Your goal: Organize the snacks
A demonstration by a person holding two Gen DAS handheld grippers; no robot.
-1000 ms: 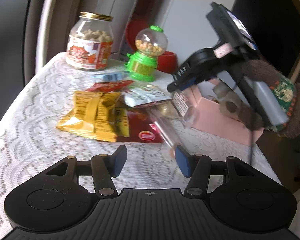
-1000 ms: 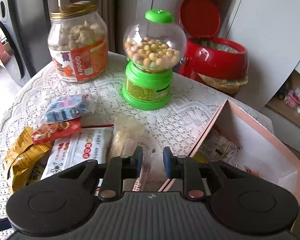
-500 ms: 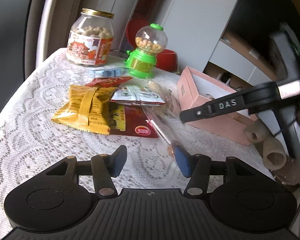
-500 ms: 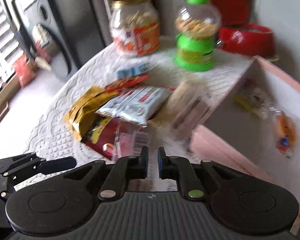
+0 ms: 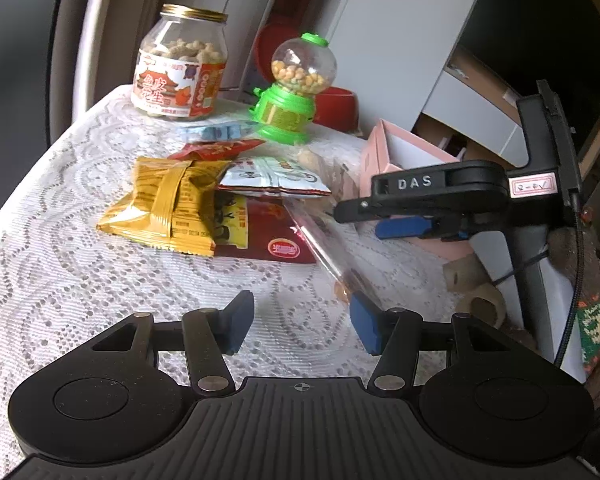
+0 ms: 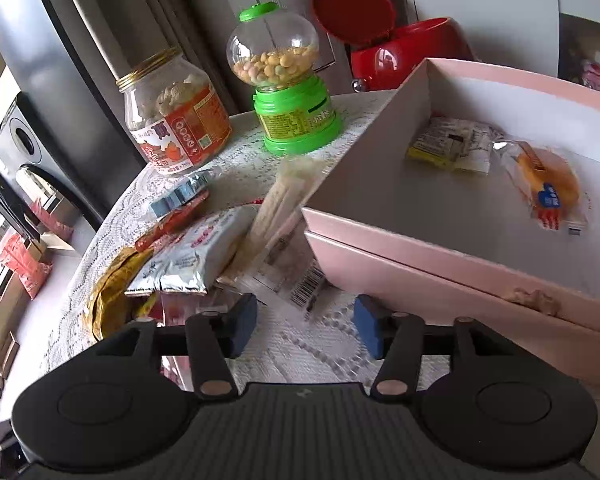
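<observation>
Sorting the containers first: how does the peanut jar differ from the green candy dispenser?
The peanut jar is wider, with a gold lid and orange label; the candy dispenser has a round globe on a green base. The jar holds pale nuts, the dispenser small colored candies. Both stand upright with clear walls.

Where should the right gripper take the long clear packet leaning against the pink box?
Grip the clear packet at its barcode end, nearest the open right gripper. That end lies free on the lace cloth, while its far end leans on the pink box. Come from the front, jaws spanning its narrow width.

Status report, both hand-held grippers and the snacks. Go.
Left hand-held gripper open, empty. Right hand-held gripper open, empty. Two snacks in pink box; clear packet leaning against box.
</observation>
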